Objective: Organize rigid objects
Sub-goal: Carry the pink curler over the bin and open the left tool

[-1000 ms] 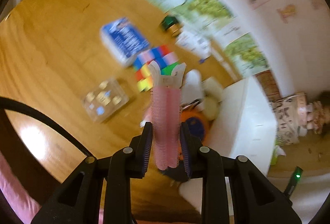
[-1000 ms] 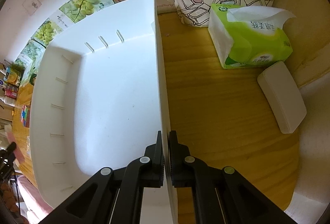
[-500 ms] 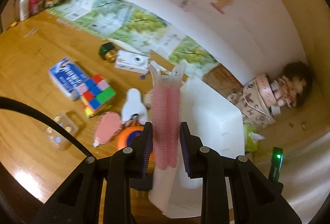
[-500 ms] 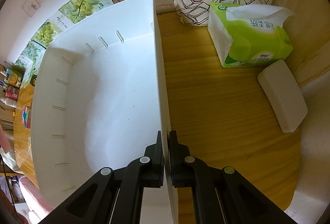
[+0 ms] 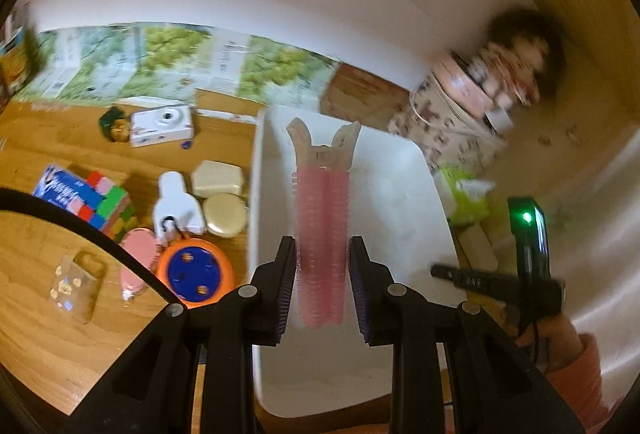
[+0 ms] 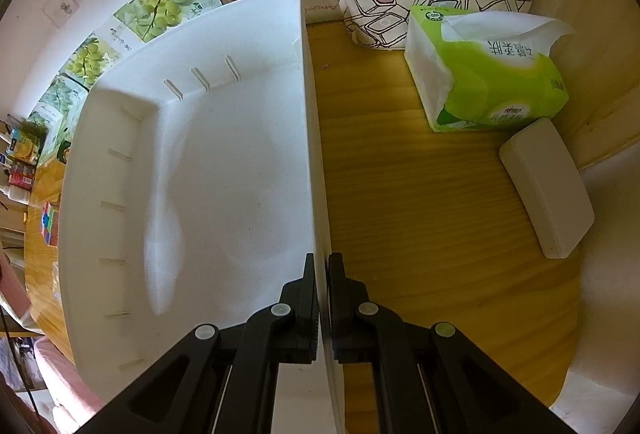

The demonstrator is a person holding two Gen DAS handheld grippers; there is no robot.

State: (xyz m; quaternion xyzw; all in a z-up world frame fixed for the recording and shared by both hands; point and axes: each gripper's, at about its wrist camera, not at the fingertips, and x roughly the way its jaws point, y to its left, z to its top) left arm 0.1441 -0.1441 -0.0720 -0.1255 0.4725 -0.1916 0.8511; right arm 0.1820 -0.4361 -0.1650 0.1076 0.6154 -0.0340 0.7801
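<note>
Our left gripper [image 5: 322,262] clamps the pink clip [image 5: 322,234] above the white bin [image 5: 400,170]; our right gripper [image 6: 323,274] pinches the bin's wall on the table [image 6: 400,194].

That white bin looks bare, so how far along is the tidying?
Barely started. Nothing lies in the white bin yet. In hand: the left claw grips a pink hair clip above it, and the right claw pinches the bin's wall. Left on the table: colour cube, camera, orange disc, others.
</note>
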